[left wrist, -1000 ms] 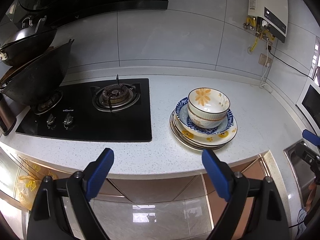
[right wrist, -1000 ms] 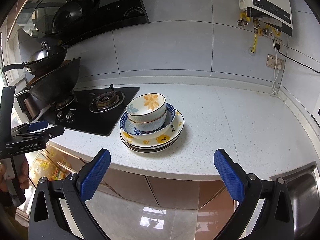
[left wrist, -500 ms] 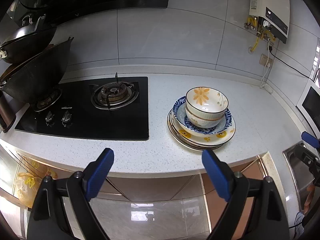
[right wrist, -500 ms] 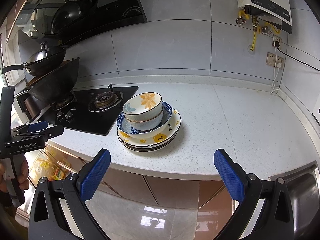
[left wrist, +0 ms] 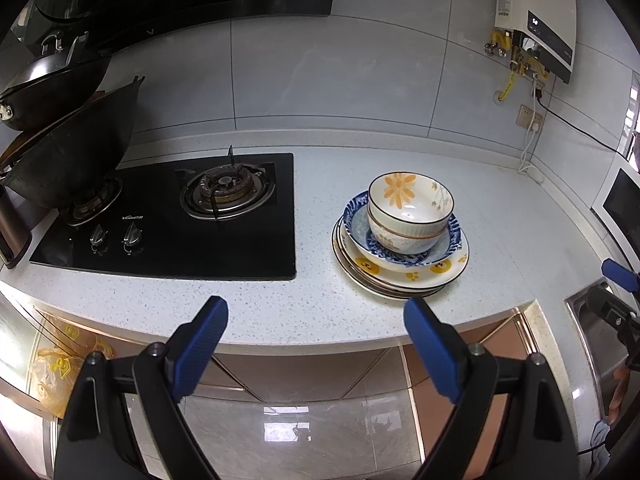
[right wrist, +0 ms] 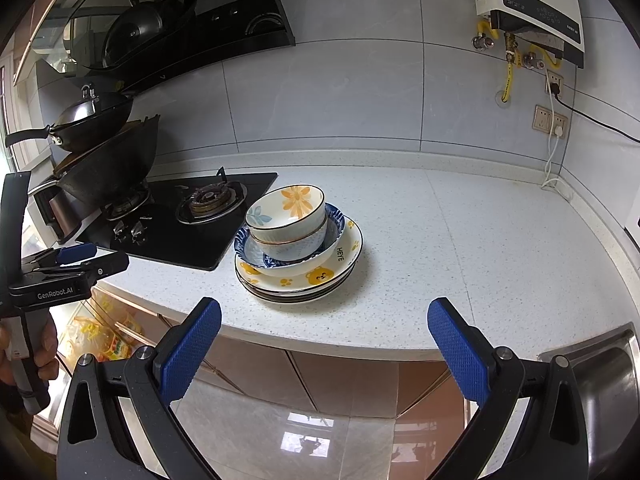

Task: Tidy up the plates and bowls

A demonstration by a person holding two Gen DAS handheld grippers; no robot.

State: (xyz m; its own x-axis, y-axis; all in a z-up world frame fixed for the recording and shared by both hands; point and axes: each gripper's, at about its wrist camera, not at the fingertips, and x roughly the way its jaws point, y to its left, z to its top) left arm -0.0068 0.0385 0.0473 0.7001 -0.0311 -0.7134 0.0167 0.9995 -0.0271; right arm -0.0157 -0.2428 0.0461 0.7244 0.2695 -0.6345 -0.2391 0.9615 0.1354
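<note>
The left gripper (left wrist: 316, 338) has its jaws spread wide and grips nothing; its blue pads (left wrist: 202, 346) hang out in front of the counter edge, over the cabinet fronts and the glossy floor. The right gripper (right wrist: 324, 340) is likewise released and empty, its pads (right wrist: 456, 354) also short of the counter edge.

The stack of dishes sits on the speckled white countertop (left wrist: 500, 240), well apart from both pairs of jaws and touched by neither. In the left wrist view it lies ahead and toward the right-hand finger; in the right wrist view it lies ahead and slightly toward the left-hand finger. On top is a white bowl with an orange flower (left wrist: 410, 210) (right wrist: 286, 214), nested in a second similar bowl. Those sit in a blue-patterned bowl (left wrist: 400, 250) (right wrist: 256, 250), which tilts a little. Beneath is a cream plate with yellow bear faces (left wrist: 416, 276) (right wrist: 316, 276), lying on several more plates (left wrist: 384, 290) whose edges alone show.

Just beside the stack, on its left, is a black gas hob (left wrist: 176, 236) (right wrist: 180, 232) with a dark wok (left wrist: 76, 160) on the far burner and a lidded pan (left wrist: 52, 80) above it. A wall-mounted water heater (right wrist: 528, 4) hangs at upper right, and a steel sink (right wrist: 608, 380) shows at the right edge of the counter. The left gripper also appears at the left edge of the right wrist view, held in the person's hand (right wrist: 44, 360).
</note>
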